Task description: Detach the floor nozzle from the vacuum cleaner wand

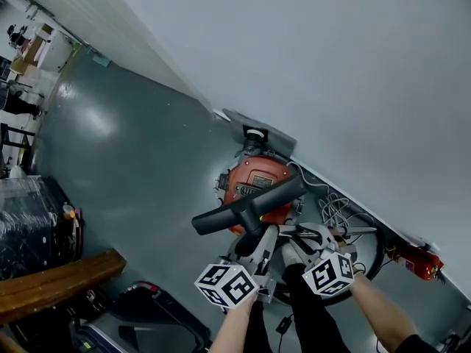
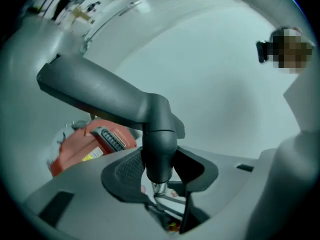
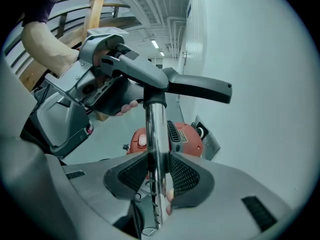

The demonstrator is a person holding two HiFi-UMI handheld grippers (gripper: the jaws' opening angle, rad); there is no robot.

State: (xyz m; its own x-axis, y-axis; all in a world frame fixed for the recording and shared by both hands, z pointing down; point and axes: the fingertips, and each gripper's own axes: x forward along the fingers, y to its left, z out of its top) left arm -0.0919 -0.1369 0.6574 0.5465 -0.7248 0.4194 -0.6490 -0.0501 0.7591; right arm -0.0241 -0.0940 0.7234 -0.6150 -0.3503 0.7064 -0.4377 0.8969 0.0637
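Two grips set, sep. not yet done: left gripper fingers clench dark grey plastic floor nozzle by its neck, right gripper fingers clamp chrome metal wand. Nozzle at 11 o'clock of grippers, joined to wand.

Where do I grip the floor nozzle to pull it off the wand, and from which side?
Take the floor nozzle by its round neck, next to the chrome wand, jaws closing across it from the sides. That short cylinder lines up with the wand, so a pull should run straight; the wide head would likely twist. The left gripper sits there.
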